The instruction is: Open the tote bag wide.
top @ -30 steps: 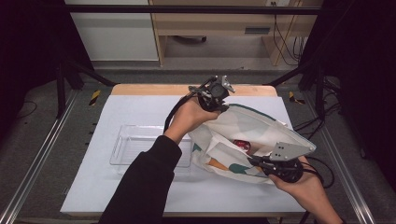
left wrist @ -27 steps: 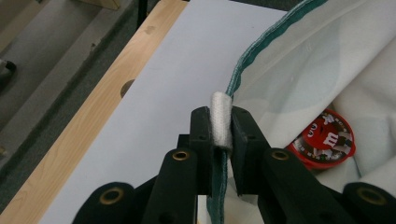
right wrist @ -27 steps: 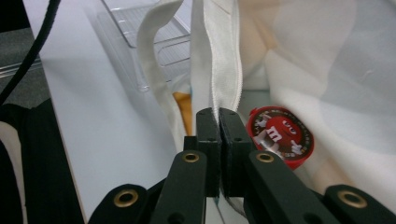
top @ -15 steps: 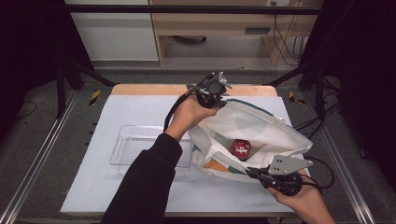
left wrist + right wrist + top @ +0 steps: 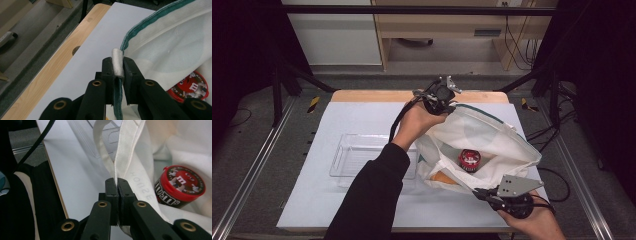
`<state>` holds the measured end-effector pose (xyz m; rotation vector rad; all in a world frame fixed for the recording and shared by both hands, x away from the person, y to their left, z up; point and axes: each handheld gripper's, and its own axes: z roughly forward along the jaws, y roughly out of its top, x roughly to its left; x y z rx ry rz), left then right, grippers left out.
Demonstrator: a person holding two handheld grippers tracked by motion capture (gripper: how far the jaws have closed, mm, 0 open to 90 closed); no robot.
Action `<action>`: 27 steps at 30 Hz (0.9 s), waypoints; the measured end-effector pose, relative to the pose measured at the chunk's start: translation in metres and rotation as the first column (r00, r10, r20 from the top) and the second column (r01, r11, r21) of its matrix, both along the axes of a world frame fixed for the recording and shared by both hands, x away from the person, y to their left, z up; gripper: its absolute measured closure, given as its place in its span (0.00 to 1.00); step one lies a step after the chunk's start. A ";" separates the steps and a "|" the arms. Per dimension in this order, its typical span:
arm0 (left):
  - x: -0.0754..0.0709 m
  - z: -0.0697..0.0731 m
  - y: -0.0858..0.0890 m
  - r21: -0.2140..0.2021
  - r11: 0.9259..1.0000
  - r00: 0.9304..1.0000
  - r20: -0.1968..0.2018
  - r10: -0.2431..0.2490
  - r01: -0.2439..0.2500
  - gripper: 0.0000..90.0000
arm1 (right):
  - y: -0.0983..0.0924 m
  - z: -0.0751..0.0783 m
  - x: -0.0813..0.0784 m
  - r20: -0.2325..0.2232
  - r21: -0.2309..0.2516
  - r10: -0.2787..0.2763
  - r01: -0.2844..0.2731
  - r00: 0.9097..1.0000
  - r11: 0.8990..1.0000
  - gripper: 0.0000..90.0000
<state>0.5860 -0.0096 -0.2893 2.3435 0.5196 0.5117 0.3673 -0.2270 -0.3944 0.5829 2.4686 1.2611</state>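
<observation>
Both sets of jaws clamped on cloth. Left gripper (image 5: pixel 443 95) pinches the green-trimmed rim of the bag (image 5: pixel 484 137) at its far side; in the left gripper view the rim (image 5: pixel 117 65) is folded between the jaws. Right gripper (image 5: pixel 482 193) is closed tight on a white strap (image 5: pixel 120 157) at the bag's near edge, no gap visible between the jaws.

Table (image 5: pixel 362 120) has a white mat on a wood top; the bag lies on its right half, mouth held open between the two grippers.

Clear plastic tray (image 5: pixel 362 157) sits on the mat just left of the bag. The left forearm in a black sleeve (image 5: pixel 372 195) crosses over the tray's near right corner and covers that part of it.

Inside the bag: a round candy tub with a red lid (image 5: pixel 470 159), lying near the middle of the opening, in plain sight in both gripper views. Something orange (image 5: pixel 442 176) sits beside it toward the near left, partly under cloth; can't tell what it is.

Strap loop hangs between the right gripper and the tray.
</observation>
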 end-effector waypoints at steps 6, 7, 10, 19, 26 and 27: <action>0.004 0.000 0.001 -0.017 1.000 1.000 0.009 0.018 -0.018 0.89 | 0.003 -0.005 -0.003 -0.010 -0.007 0.013 -0.013 1.000 1.000 0.99; 0.004 0.000 0.001 -0.015 1.000 1.000 0.014 0.025 -0.024 0.89 | 0.004 -0.007 -0.005 -0.011 -0.013 0.017 -0.017 1.000 1.000 0.99; 0.005 -0.002 0.000 -0.021 0.999 1.000 0.013 0.025 -0.024 0.89 | 0.004 -0.009 -0.006 -0.015 -0.017 0.019 -0.019 1.000 1.000 0.99; 0.008 -0.013 -0.002 -0.015 0.999 0.999 0.003 0.033 -0.033 0.89 | 0.007 -0.022 -0.010 -0.035 -0.030 0.027 -0.028 0.999 0.999 0.99; 0.011 -0.023 -0.002 -0.021 0.999 0.999 -0.007 0.035 -0.035 0.89 | 0.006 -0.034 -0.008 -0.058 -0.038 0.018 -0.021 0.998 0.999 0.99; 0.011 -0.023 -0.003 -0.011 0.999 0.999 -0.006 0.036 -0.036 0.89 | 0.006 -0.035 -0.008 -0.063 -0.037 0.016 -0.019 0.998 0.999 0.99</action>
